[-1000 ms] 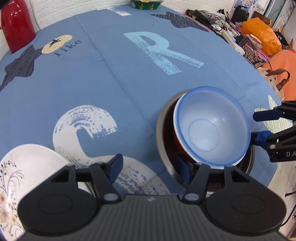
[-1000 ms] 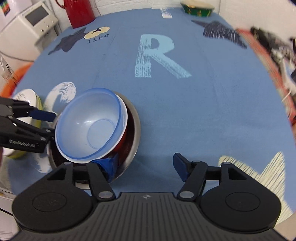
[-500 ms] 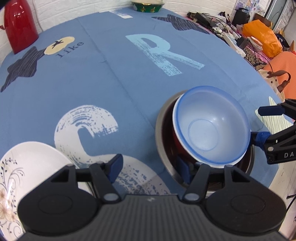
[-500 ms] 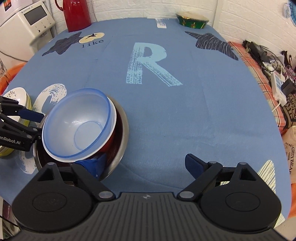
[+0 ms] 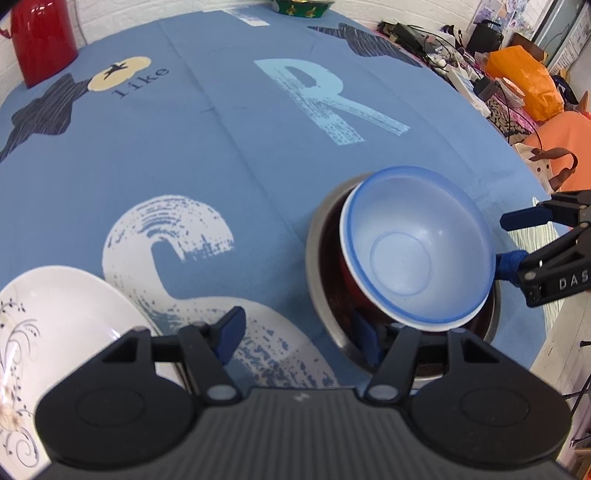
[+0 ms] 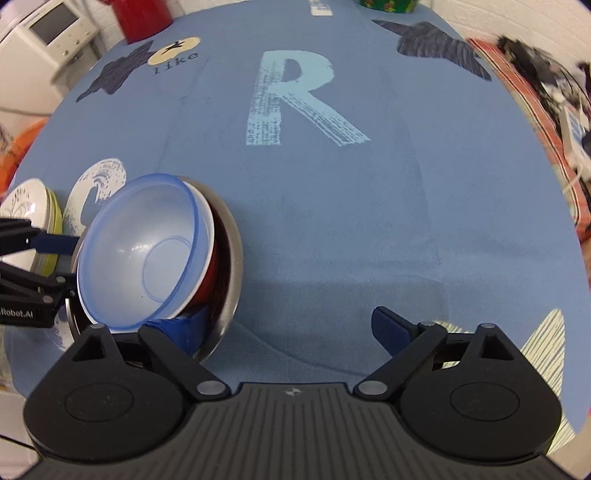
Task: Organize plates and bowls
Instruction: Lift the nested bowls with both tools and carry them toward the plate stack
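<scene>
A translucent blue bowl (image 5: 417, 247) lies tilted inside a red bowl (image 5: 351, 275), both nested in a steel bowl (image 5: 316, 251) near the table's front edge. My left gripper (image 5: 299, 334) is open, its right finger inside the steel bowl's near rim, its left finger outside. My right gripper (image 6: 291, 326) is open, its left finger inside the steel bowl (image 6: 231, 258) under the blue bowl (image 6: 144, 251). A white flower-patterned plate (image 5: 55, 332) lies at the front left; in the right wrist view it (image 6: 26, 199) tops a yellow-rimmed dish.
The blue tablecloth (image 5: 221, 147) has a big "R" print. A red jug (image 5: 42, 37) stands far left, a green patterned bowl (image 5: 303, 5) at the far edge. Cables, bags and clutter (image 5: 517, 81) lie beyond the right edge. A white appliance (image 6: 48, 29) is at far left.
Both grippers stay open at the steel bowl's rim. The right wrist view has swung and shifted a little; the stacked bowls have barely moved.
</scene>
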